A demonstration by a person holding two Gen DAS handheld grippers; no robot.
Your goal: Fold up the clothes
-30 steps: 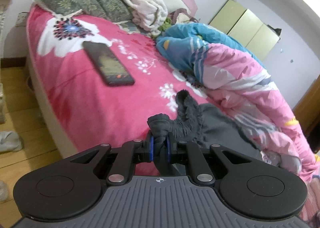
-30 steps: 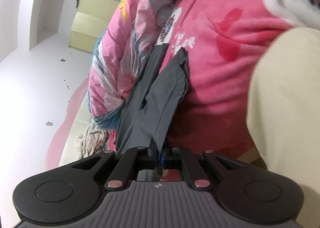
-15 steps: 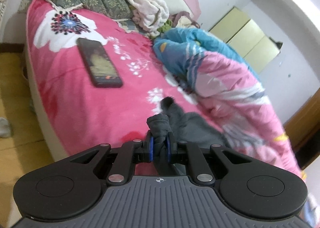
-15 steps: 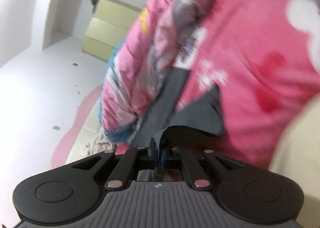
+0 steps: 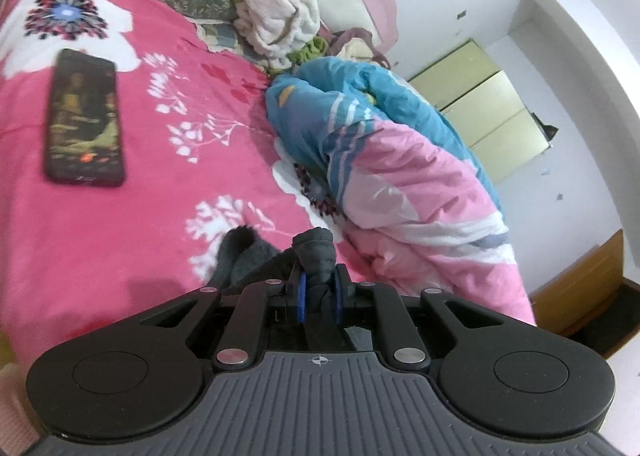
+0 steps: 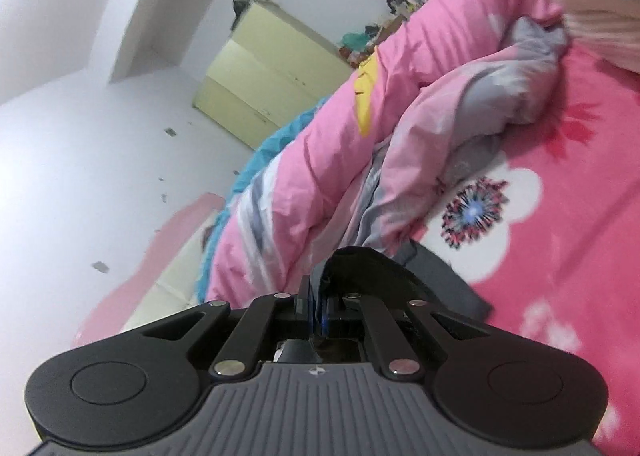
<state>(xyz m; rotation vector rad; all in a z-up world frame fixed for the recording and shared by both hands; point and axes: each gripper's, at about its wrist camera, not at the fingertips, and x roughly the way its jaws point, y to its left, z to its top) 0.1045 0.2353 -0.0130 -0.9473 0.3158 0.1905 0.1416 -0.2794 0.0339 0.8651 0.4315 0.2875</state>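
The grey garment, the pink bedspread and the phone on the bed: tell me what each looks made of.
Grey garment: soft matte knit, probably cotton jersey; it bunches into ribbed folds in the left gripper.
Pink bedspread: plush, likely fleece; its surface is fuzzy and without sheen.
Phone: glossy glass front, showing reflections; its body material cannot be told.

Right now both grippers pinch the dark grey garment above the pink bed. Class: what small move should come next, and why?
Probably draw the left gripper and right gripper apart to stretch the dark grey garment flat: it is bunched in both grips, and the bedspread ahead offers room short of the phone.
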